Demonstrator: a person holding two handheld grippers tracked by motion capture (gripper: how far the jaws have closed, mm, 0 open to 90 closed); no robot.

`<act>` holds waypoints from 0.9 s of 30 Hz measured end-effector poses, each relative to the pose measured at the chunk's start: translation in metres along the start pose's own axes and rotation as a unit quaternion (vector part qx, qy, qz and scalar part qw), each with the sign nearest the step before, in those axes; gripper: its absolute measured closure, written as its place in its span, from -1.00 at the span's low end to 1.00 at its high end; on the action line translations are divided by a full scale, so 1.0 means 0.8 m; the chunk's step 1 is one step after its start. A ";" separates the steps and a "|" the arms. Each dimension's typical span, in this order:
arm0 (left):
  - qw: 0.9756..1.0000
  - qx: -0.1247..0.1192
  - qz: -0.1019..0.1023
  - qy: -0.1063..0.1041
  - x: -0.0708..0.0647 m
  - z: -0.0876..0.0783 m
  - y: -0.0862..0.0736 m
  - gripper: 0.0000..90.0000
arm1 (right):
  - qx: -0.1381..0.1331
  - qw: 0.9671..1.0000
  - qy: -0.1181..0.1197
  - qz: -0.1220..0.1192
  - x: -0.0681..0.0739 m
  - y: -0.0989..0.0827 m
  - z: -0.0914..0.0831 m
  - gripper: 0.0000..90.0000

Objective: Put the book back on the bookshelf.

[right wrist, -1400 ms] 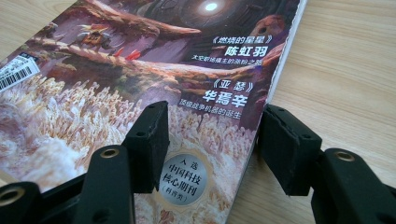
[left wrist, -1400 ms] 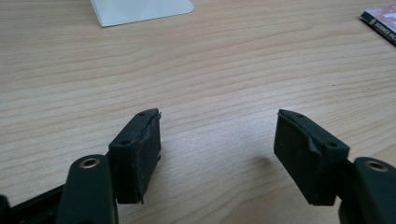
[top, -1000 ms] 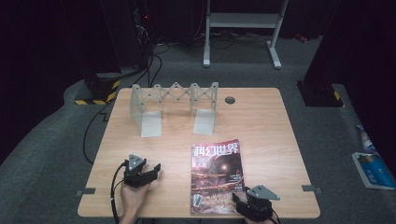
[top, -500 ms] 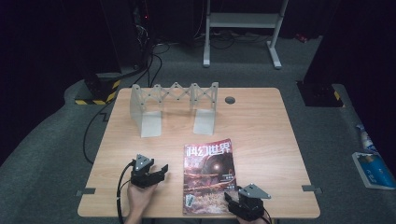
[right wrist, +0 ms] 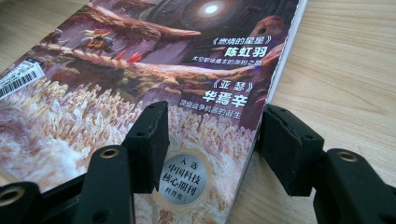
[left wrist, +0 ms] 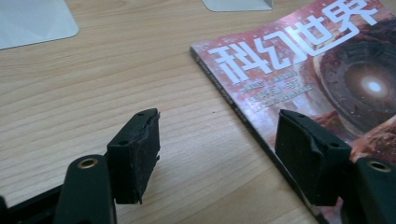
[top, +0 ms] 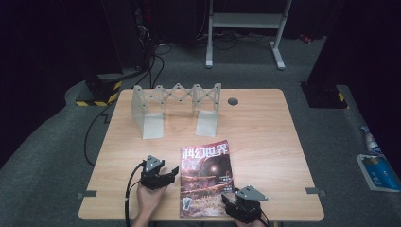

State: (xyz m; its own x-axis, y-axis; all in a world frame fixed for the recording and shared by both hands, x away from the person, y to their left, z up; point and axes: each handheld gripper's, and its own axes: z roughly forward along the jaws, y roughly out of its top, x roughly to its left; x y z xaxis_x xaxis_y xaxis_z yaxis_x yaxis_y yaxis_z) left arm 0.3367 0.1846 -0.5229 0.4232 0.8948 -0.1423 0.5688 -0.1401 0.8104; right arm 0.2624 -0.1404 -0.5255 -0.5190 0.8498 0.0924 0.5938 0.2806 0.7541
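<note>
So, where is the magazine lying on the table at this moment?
In the high view the magazine lies flat at the table's near edge, between the left gripper and the right gripper, in front of the white folding rack.

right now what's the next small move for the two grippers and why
Probably close the right gripper on the magazine: its open jaws straddle the cover's near right edge, one above the cover, one over the table. The left gripper, also open, brackets the spine side and could then steady it.
</note>
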 end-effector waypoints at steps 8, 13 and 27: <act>1.000 0.010 0.008 -0.005 -0.013 0.012 0.004 -0.31 | 0.000 1.000 0.006 0.000 0.007 0.002 0.005 -0.05; 1.000 0.011 0.005 -0.012 -0.019 0.019 0.007 -0.30 | -0.005 1.000 0.005 0.000 0.008 0.001 0.005 -0.05; 0.999 0.020 0.026 0.000 -0.034 0.036 0.006 -0.33 | 0.006 1.000 0.014 -0.011 0.015 0.006 0.008 -0.07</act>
State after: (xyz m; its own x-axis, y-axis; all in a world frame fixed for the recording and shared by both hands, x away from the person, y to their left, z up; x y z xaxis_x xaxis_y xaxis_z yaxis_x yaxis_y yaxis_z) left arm 0.3483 0.1469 -0.5317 0.4526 0.8861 -0.1002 0.5741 -0.2036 0.7931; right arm 0.2635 -0.1261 -0.5250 -0.5492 0.8303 0.0948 0.5899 0.3048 0.7477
